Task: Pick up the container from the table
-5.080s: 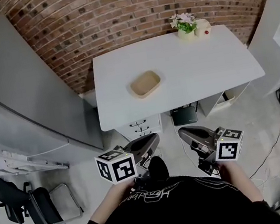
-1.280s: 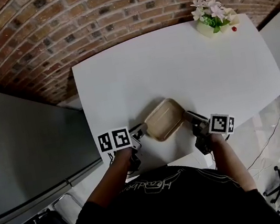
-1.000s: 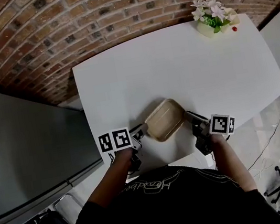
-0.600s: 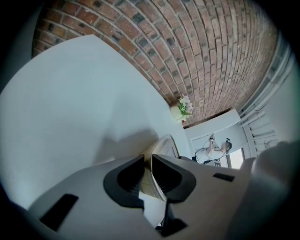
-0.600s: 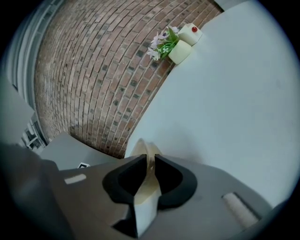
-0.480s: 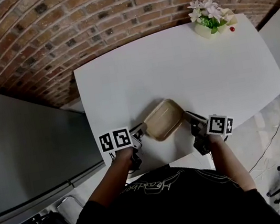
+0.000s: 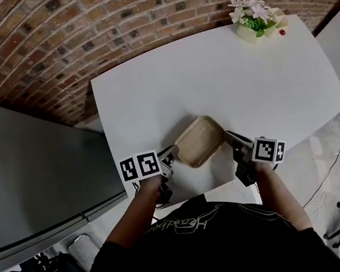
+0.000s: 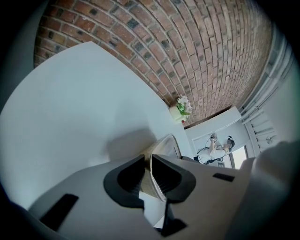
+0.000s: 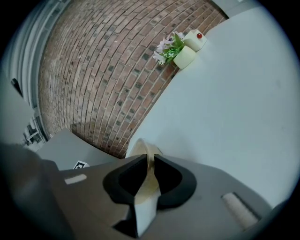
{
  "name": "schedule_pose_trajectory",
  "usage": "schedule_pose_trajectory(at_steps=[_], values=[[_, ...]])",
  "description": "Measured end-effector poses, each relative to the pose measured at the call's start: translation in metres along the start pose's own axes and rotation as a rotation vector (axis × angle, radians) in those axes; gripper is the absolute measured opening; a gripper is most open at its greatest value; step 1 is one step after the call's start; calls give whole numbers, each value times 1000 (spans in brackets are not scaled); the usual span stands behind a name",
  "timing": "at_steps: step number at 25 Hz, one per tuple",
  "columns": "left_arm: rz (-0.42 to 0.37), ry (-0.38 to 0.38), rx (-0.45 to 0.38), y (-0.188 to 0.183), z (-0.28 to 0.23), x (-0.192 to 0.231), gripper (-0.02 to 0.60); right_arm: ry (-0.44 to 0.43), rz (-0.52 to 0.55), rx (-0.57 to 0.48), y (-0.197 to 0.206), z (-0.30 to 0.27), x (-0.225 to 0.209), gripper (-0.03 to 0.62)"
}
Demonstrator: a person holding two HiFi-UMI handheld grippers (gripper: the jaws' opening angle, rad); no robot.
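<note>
The container (image 7: 199, 140), a shallow tan tray, is sitting on the white bench (image 7: 238, 82) near its front edge, directly in front of you, and you are taking it from both ends. Your left tool (image 7: 172, 156) is pinching the left rim, its jaws narrow with the thin wall caught between them. Your right tool (image 7: 228, 137) is closing on the opposite rim, which is standing between its jaws and already meeting the pads. You are best off letting that right grip finish seating before you lift anything. The rim is looking thin and likely to flex, so you should be raising both hands together and level, neither pulling apart nor squeezing inward. The flower pot (image 7: 249, 28) is standing well apart at the far corner, so nothing is crowding your path upward.
</note>
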State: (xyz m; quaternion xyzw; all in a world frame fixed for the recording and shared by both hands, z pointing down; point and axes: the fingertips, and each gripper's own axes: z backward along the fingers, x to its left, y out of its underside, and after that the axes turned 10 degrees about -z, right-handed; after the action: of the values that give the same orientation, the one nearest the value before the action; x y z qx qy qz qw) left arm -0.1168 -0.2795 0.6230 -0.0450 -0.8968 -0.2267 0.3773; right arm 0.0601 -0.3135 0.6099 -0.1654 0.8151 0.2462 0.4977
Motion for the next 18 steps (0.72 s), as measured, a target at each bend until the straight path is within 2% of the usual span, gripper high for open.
schedule_pose_trajectory(at_steps=[6, 18], values=[[5, 11, -32, 5, 9, -11, 52, -46, 21, -20, 2, 14, 13, 52], [-62, 17, -144, 14, 50, -61, 52, -96, 187, -30, 13, 66, 59, 55]])
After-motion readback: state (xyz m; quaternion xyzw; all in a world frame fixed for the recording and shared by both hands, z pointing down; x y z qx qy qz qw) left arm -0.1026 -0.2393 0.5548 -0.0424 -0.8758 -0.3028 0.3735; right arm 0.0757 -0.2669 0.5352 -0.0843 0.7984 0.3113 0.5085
